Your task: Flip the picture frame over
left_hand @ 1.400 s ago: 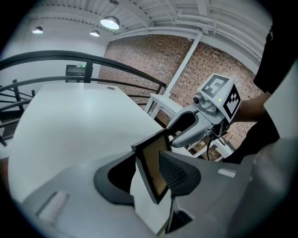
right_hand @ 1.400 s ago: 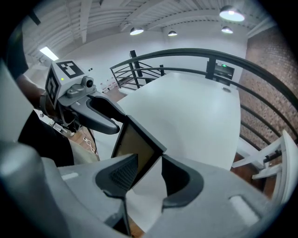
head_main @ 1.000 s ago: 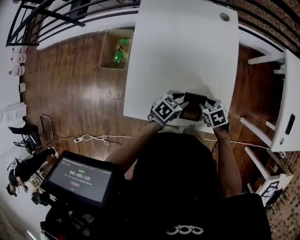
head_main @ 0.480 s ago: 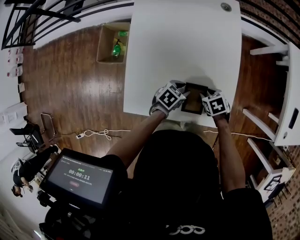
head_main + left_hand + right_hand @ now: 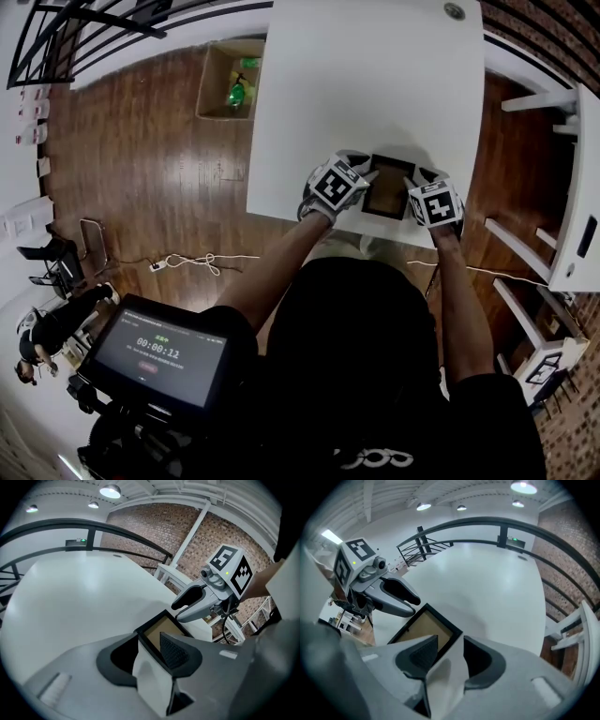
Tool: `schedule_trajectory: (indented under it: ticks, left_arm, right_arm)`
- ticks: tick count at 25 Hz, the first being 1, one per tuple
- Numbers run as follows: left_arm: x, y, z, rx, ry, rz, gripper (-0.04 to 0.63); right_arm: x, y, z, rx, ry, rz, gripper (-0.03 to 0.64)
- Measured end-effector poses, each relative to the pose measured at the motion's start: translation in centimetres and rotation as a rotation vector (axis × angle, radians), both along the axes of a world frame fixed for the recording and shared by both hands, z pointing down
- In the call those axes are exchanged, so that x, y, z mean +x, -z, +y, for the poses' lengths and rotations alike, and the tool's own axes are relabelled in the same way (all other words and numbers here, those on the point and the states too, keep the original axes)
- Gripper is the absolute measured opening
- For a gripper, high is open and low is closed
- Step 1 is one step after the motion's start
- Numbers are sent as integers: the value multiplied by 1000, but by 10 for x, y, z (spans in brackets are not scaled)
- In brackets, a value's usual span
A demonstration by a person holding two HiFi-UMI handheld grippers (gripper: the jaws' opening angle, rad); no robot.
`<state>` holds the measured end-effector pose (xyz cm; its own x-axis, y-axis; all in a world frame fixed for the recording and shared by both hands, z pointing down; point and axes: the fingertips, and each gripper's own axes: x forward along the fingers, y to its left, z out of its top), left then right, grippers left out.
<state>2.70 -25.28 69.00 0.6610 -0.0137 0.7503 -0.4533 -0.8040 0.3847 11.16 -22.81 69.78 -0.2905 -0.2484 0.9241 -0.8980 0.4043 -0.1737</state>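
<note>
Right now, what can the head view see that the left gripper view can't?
Only the head view shows the brown cardboard box on the wooden floor and the dark tablet screen with a timer. Only the left gripper view shows the round ceiling lamps. Both show the white table, the black picture frame with a brown middle, and the right gripper.

The picture frame (image 5: 387, 187) is lying flat on the white desk (image 5: 366, 84), near its front edge. Its black rim is surrounding a brown board that is facing up.
</note>
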Motion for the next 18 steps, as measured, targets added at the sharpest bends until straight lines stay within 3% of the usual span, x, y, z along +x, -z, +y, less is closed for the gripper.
schedule_trajectory:
  ticks: [5, 9, 12, 18]
  left_arm:
    - [5, 38, 38, 60, 43, 77, 143]
    - [8, 73, 67, 106, 112, 139, 90]
    - [3, 99, 97, 147, 170, 180, 18]
    - [7, 165, 176, 218, 249, 271, 15]
  right_arm:
    - [6, 51, 39, 165, 27, -43, 145]
    - [12, 96, 63, 337, 67, -86, -3]
    - [8, 120, 88, 410, 90, -131, -6]
    - [2, 188, 154, 627, 152, -238, -6]
